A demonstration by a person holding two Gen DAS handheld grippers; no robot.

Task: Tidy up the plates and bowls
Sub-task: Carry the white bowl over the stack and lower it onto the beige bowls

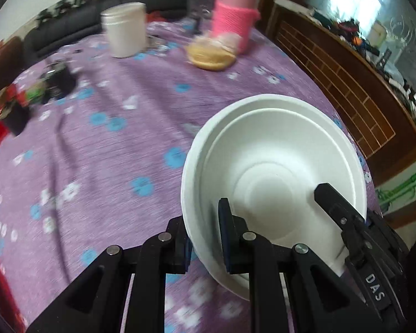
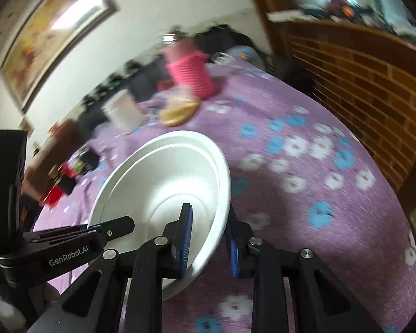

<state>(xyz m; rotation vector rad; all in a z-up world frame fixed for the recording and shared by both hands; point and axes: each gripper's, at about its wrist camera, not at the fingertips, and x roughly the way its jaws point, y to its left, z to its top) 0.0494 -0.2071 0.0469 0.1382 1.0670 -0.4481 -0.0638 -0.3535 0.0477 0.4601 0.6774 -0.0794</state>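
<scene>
— Purple flowered cloth (image 1: pixel 111 144) covers the whole table in the left wrist view, with a white jar (image 1: pixel 124 29), a pink knitted holder (image 1: pixel 234 25) and a tan dish (image 1: pixel 210 55) far off at the back. What's up close?

— White bowl (image 1: pixel 271 163), apparently two nested, since a second rim shows inside the first. It sits tipped near the table's right edge. Left gripper (image 1: pixel 202 238) is clamped on the bowl's near-left wall, one finger inside, one outside

— And the other black finger poking in at the right?

— That's the right gripper (image 1: pixel 330 197) reaching over the opposite rim

— Right wrist view, then?

— Same bowl (image 2: pixel 163 177), tilted toward the camera over the cloth (image 2: pixel 305 166). Right gripper (image 2: pixel 208 238) straddles the near-right wall, blue pads either side; the inner pad lies against the wall, but I can't tell whether the outer one presses. Left gripper (image 2: pixel 119 226) enters from the left

— So which step?

— I'd judge both hands are taking hold to pull the nested bowls apart or lift them. Next calls for a firm right-side pinch, then a steady pull, since thin walls could buckle or slip
</scene>
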